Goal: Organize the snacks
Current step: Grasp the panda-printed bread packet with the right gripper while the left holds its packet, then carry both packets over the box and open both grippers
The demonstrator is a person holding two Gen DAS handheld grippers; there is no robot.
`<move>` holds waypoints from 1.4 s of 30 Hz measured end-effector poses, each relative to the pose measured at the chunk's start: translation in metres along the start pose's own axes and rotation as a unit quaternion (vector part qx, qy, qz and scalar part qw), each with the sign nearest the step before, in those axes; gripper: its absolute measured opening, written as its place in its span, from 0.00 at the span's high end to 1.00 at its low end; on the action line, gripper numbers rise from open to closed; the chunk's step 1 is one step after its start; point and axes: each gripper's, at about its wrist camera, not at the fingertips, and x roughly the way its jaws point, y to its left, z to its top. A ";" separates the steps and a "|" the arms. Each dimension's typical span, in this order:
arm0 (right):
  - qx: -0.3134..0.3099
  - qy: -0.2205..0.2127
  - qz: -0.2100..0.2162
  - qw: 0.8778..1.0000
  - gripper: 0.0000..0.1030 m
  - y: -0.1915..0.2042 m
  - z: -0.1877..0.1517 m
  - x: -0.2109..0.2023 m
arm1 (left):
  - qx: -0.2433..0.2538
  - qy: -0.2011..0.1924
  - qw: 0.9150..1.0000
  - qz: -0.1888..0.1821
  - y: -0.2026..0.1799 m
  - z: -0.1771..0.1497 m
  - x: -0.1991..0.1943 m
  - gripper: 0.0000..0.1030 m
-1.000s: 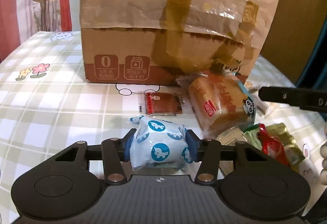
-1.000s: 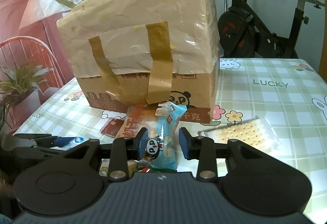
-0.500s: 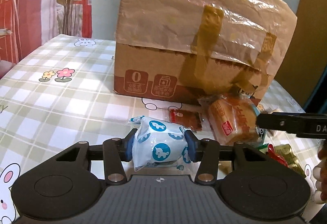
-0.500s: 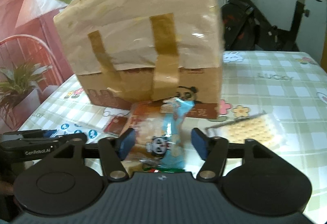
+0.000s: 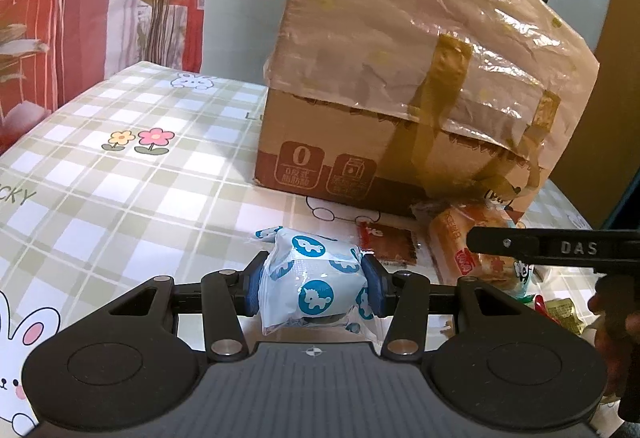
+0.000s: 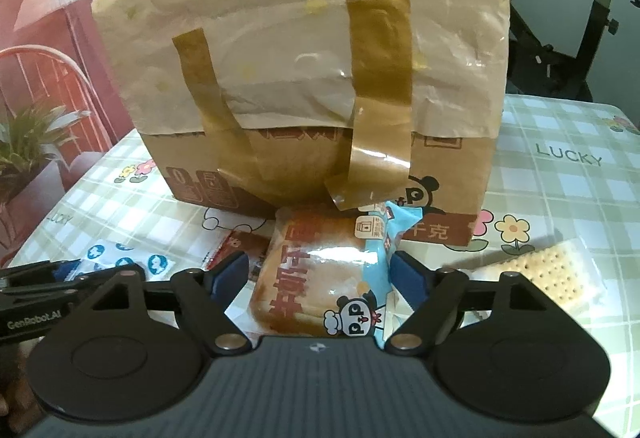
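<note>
My left gripper [image 5: 314, 288] is shut on a white snack packet with blue animal circles [image 5: 316, 280] and holds it above the checked tablecloth. My right gripper [image 6: 320, 274] is open; its jaws stand wide on either side of a wrapped bread pack with a panda logo [image 6: 320, 278], not pressing it. The bread pack also shows in the left wrist view [image 5: 468, 242], partly behind the right gripper's finger [image 5: 552, 248]. A small red sachet [image 5: 386, 240] lies in front of the box.
A large taped cardboard box [image 5: 420, 98] stands at the middle of the table, also in the right wrist view [image 6: 312, 78]. A cracker pack [image 6: 548, 278] lies to the right. Green and red snack packets [image 5: 560, 314] lie at the right. An exercise bike stands behind.
My right gripper has opened and let go of the blue panda-logo pack, which now lies flat between the jaws. My left gripper moved left and back with the packet in it.
</note>
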 end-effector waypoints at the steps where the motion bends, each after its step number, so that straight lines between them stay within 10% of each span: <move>1: 0.000 0.003 -0.003 1.000 0.22 0.001 0.001 0.002 | 0.001 0.002 1.000 0.000 -0.001 0.000 0.001 0.50; 15: -0.036 0.007 -0.040 0.999 0.26 0.014 -0.004 0.025 | -0.013 0.002 1.000 0.004 0.006 -0.001 0.002 0.50; 31: -0.105 0.025 0.112 0.988 0.27 0.053 0.001 -0.007 | -0.032 -0.022 0.999 0.026 0.014 0.005 -0.015 0.50; 42: -0.154 -0.087 0.140 0.974 0.27 0.070 0.030 -0.062 | -0.009 -0.100 0.994 0.034 0.011 0.051 -0.059 0.50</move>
